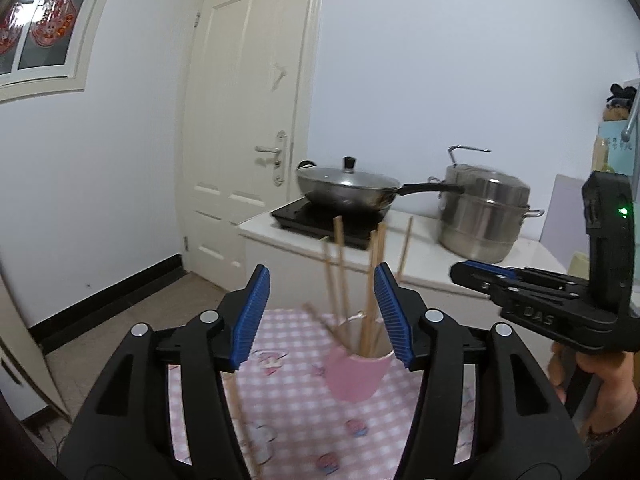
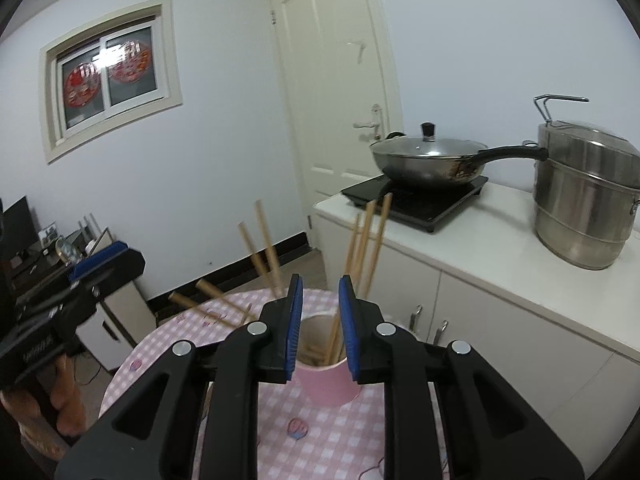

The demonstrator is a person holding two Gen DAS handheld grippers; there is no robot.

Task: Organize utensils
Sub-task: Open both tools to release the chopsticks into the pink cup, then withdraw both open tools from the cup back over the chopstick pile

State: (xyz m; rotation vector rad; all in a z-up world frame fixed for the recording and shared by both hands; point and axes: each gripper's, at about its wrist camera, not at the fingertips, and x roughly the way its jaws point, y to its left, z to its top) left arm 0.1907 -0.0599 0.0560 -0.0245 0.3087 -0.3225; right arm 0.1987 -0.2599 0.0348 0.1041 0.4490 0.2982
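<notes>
Left claw (image 1: 322,316) gaped wide and empty; right claw (image 2: 319,326) half-parted, empty.
We judged sorting nearly finished: chopsticks (image 2: 362,248) stood in the pink cup (image 2: 326,384), one chopstick (image 1: 240,412) apparently left on the tabletop (image 1: 288,400).

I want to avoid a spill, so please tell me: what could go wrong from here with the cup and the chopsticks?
1. The chopsticks lean outward from the pink cup; a bump from the open right gripper just above could tip it.
2. One chopstick lies on the checked tablecloth under the open left gripper and might roll off.
</notes>
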